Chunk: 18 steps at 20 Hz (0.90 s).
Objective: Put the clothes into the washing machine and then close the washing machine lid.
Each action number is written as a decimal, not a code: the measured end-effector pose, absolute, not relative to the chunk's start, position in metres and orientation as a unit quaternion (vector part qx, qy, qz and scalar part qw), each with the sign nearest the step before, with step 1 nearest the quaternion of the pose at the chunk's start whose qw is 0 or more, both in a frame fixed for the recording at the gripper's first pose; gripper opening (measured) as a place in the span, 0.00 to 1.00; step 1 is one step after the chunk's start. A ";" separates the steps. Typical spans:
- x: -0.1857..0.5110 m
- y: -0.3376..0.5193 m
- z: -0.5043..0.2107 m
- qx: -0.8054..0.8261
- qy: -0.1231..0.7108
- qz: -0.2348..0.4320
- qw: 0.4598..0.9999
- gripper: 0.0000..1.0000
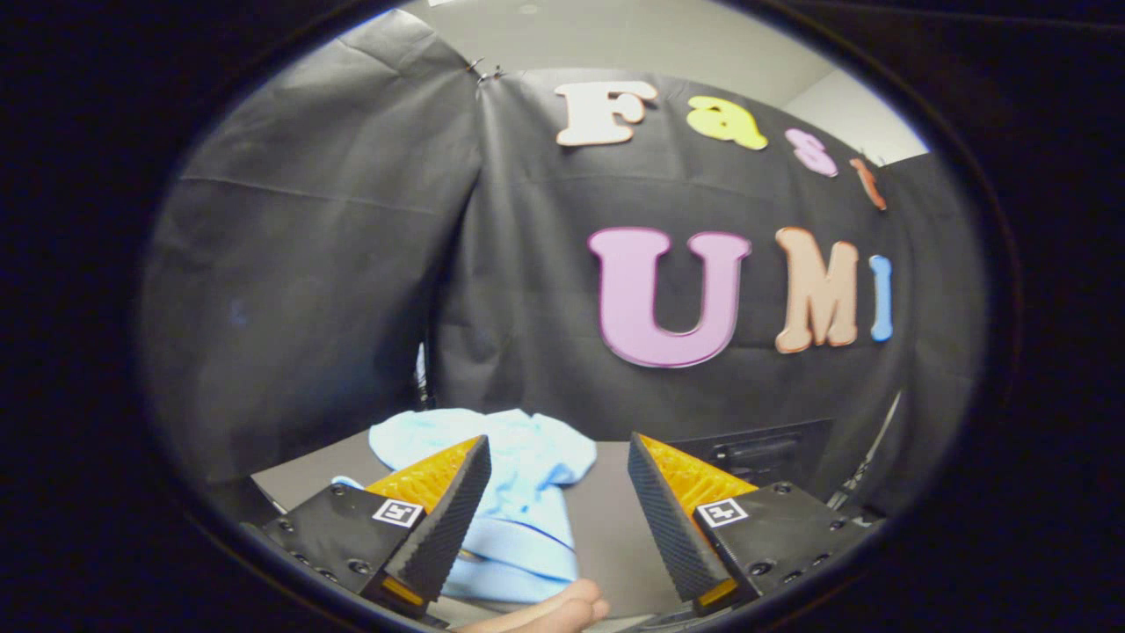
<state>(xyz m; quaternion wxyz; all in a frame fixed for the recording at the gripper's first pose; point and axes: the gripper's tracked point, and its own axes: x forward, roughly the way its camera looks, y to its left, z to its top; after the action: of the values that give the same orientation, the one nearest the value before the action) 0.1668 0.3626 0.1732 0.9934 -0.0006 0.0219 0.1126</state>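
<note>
Your gripper (558, 492) rides low over the table (606, 527) with its jaws spread wide and nothing caught between them, the ridged inner faces of both fingers (444, 527) angled toward each other across an open gap. At the very bottom of the gripper view, just below and between the finger bases, part of a hand (549, 611) shows, resting at the near edge of the tabletop. Just ahead of you lies the task's garment, a pale blue piece of clothing (518, 492), crumpled and spread flat on the grey surface; your left finger overlaps its near left portion in the view, while the bulk of the cloth sits in the left half of the gap and runs on beyond the fingertip, with a folded band or hem nearest you and the looser, rumpled part farther off. Whether that finger actually touches the fabric or hovers over it cannot be told from here. The right half of the gap shows bare grey table, and your right finger stands clear of the garment. Beyond the right finger, at the far side of the table, sits a dark boxy unit (765, 453) with a recessed panel on its face; what appliance it is cannot be made out. Behind everything hangs the booth's black cloth wall (352, 264), draped in creased panels, with a strip of pale ceiling (633, 35) above it.
</note>
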 end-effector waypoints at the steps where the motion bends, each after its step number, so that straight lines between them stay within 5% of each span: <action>1: 0.178 0.372 0.161 -0.004 0.052 0.111 0.992 0.98; 5: 0.206 0.387 0.100 -0.062 0.191 0.090 0.975 0.98; 10: 0.211 0.394 0.079 0.070 0.245 0.102 0.962 0.93; 18: 0.213 0.396 0.093 0.035 0.221 0.095 0.970 0.85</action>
<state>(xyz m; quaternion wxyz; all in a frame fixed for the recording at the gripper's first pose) 0.2129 0.3961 0.0932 0.9700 0.0345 0.2209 0.0953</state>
